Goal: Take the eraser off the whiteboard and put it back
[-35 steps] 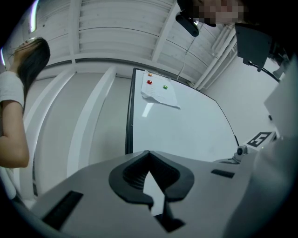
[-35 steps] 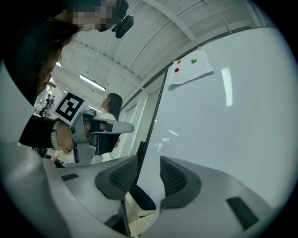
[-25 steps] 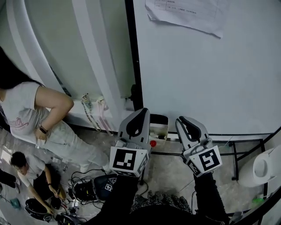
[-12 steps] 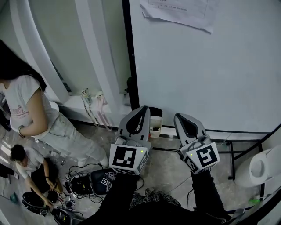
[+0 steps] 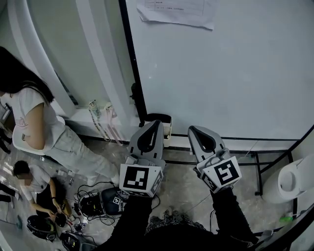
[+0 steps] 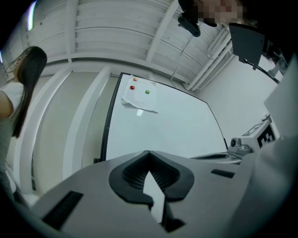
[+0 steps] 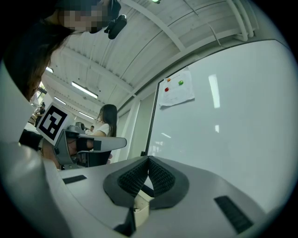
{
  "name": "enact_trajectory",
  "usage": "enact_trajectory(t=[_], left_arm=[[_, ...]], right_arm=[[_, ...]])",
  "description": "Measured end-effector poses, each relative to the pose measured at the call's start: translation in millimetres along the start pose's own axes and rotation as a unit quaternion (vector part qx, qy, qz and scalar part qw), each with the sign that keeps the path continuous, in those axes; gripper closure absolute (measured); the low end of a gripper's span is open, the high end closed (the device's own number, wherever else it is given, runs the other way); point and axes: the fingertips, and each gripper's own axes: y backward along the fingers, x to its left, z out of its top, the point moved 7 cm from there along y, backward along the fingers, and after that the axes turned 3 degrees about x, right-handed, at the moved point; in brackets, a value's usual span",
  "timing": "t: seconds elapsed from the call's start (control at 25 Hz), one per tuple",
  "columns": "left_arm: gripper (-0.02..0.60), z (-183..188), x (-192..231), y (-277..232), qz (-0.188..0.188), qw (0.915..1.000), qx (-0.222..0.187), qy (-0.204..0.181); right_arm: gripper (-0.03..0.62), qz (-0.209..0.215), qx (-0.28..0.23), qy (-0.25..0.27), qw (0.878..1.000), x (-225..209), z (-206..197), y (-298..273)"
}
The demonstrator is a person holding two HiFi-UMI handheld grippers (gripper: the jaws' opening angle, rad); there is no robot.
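The whiteboard [image 5: 221,73] fills the upper right of the head view, with a paper sheet [image 5: 176,12] stuck near its top. A small white box with a dark top [image 5: 168,128] sits at the board's lower left corner; I cannot tell if it is the eraser. My left gripper [image 5: 156,122] is shut and empty, its tips just left of that box. My right gripper [image 5: 192,128] is also shut and empty, a little to the right of it. In the gripper views, both the left gripper [image 6: 148,152] and the right gripper [image 7: 149,158] point at the board.
A person stands at the left [image 5: 34,122] and another crouches on the floor [image 5: 29,186] among cables and gear [image 5: 93,206]. The board's black stand frame [image 5: 260,166] runs below it. A white rounded object [image 5: 294,179] sits at the far right.
In the head view the board's left edge has shifted left, and both grippers stand slightly further right along its base. The standing person has lowered an arm and turned away.
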Motion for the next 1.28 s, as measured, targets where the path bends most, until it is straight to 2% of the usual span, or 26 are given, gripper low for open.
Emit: enact_trajectory(t=[0.32, 0.56, 1.0, 1.28], left_arm=[[0.575, 0, -17, 12, 0.015, 0.9999, 0.004, -0.002], [0.575, 2, -24, 14, 0.018, 0.9998, 0.006, -0.007], [0.575, 1, -26, 6, 0.016, 0.9998, 0.009, -0.010], [0.575, 3, -24, 5, 0.022, 0.9996, 0.008, -0.013]], right_arm=[[0.586, -0.008, 0.002, 0.012, 1.000, -2, 3, 21], [0.586, -0.013, 0.002, 0.000, 1.000, -6, 0, 27], [0.588, -0.027, 0.006, -0.002, 1.000, -16, 1, 28], [0.588, -0.019, 0.007, 0.002, 1.000, -18, 1, 26]])
